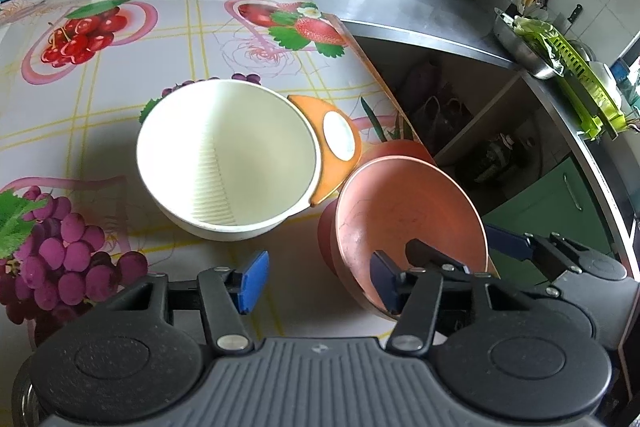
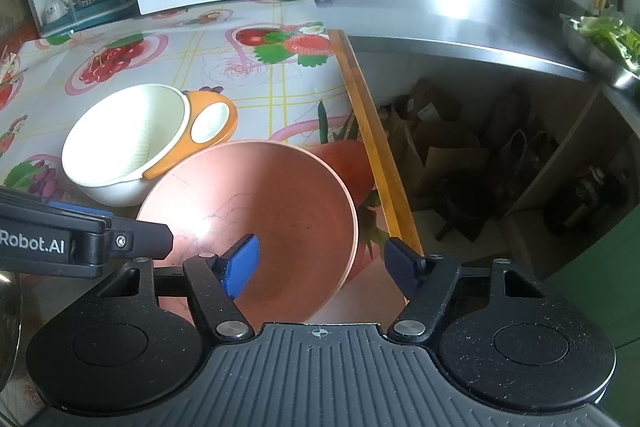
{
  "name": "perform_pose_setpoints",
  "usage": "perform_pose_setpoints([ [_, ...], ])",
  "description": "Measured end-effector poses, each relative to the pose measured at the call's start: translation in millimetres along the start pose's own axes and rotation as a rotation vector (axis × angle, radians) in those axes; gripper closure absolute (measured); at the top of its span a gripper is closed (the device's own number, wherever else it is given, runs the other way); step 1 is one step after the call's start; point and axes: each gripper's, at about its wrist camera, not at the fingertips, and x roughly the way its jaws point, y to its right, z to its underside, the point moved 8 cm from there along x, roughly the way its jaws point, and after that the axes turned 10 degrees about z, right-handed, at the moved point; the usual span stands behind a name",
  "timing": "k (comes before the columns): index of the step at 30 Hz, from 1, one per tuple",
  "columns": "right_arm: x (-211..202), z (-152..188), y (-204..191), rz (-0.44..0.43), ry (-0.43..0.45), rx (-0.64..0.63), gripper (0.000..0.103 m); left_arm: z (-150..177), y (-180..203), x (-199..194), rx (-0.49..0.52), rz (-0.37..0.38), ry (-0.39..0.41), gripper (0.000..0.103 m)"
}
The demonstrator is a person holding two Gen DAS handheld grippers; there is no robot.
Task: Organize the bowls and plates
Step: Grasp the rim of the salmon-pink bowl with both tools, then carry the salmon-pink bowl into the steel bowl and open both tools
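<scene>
The pink bowl (image 2: 256, 227) is found directly ahead of the right tongs (image 2: 322, 265), near the tabletop (image 1: 180, 39) edge, with its rim straddled: one blue pad (image 2: 240, 267) is seen inside the bowl, the other outside the rim. The pads are seen apart and not pressing on the wall, so nothing is clamped yet. The left tongs (image 1: 318, 277) are also seen apart, with one pad (image 1: 384, 281) inside the near rim of the same bowl and the other over bare tabletop; no grip is made there either. Whether the bowl is tilted or lifted cannot be told for certain.

Just beyond the left tongs, the white bowl (image 1: 228, 159) is placed, with an orange mushroom-shaped dish (image 1: 332, 143) touching its far-right side.

The pink bowl is judged light, stiff and probably plastic, with a smooth, slippery wall, unlikely to shatter. It is best taken by the thin rim, pinched through the wall, and kept level so it does not swing out of the pads.
</scene>
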Motion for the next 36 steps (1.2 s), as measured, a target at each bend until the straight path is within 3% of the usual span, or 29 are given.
perform_pose_setpoints([
  [14, 7, 5, -9, -0.045, -0.008, -0.024, 0.041, 1, 2, 17, 0.002, 0.034, -0.028, 0.077],
  [23, -1, 12, -19, -0.064, -0.006, -0.041, 0.044, 4, 6, 18, 0.000, 0.057, -0.034, 0.085],
  [36, -30, 26, -31, -0.085, 0.004, -0.041, 0.044, 18, 8, -4, 0.015, 0.046, -0.025, 0.087],
])
